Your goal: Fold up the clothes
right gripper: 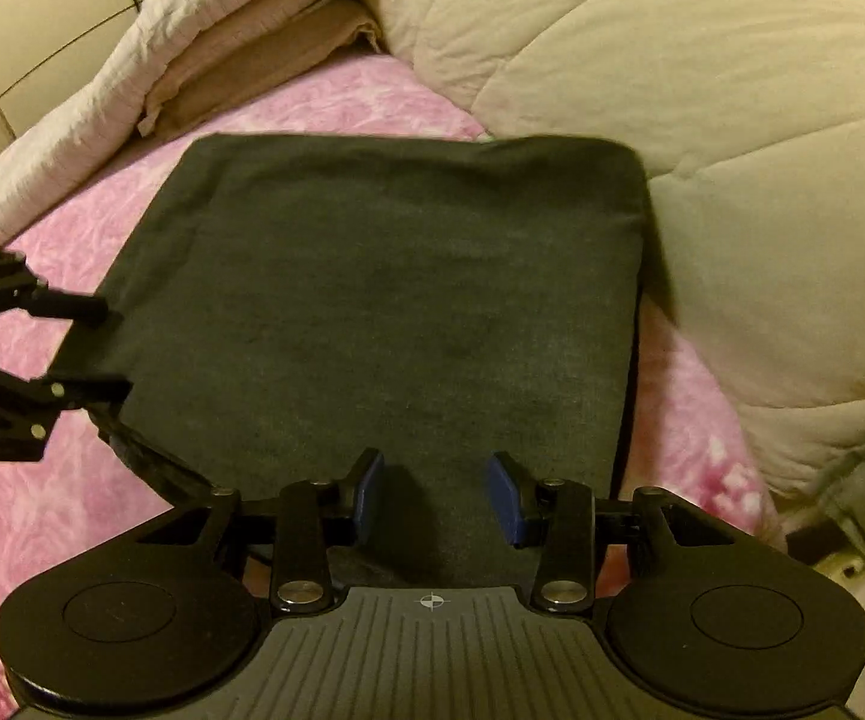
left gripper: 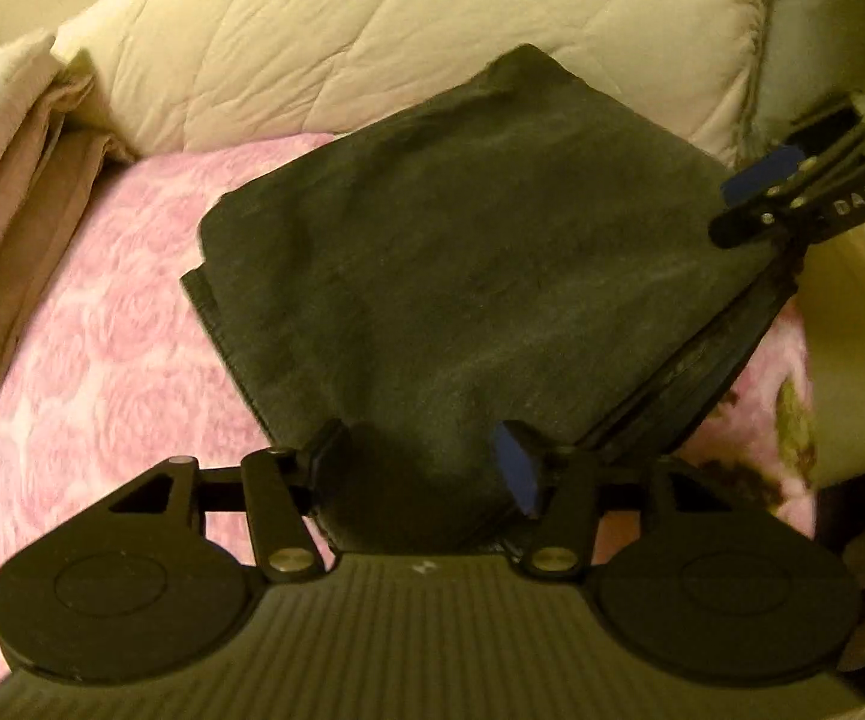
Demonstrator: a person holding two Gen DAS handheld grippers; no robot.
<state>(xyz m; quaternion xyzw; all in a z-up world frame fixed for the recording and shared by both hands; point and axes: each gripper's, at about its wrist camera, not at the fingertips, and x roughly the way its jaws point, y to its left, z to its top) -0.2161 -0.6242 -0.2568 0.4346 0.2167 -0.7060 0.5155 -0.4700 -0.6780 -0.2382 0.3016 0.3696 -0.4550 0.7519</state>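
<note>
A dark grey garment (left gripper: 462, 252) (right gripper: 384, 300) lies folded into a flat rectangle on the pink bedspread (left gripper: 102, 330) (right gripper: 42, 510). Stacked layers show along its side edge. My left gripper (left gripper: 423, 468) (right gripper: 99, 348) stands open at one near corner, with fabric between its spread fingers and the pads clear of it. My right gripper (right gripper: 435, 492) (left gripper: 744, 207) is open at the other near corner. It is also over the cloth, with a wide gap between its blue pads.
A bulky cream quilt (left gripper: 372, 30) (right gripper: 672, 90) crowds the garment's far side. A stack of folded beige and white linens (left gripper: 12, 180) (right gripper: 240, 60) sits at the bed's far corner. Pale panelled wall (right gripper: 24, 30) lies beyond it.
</note>
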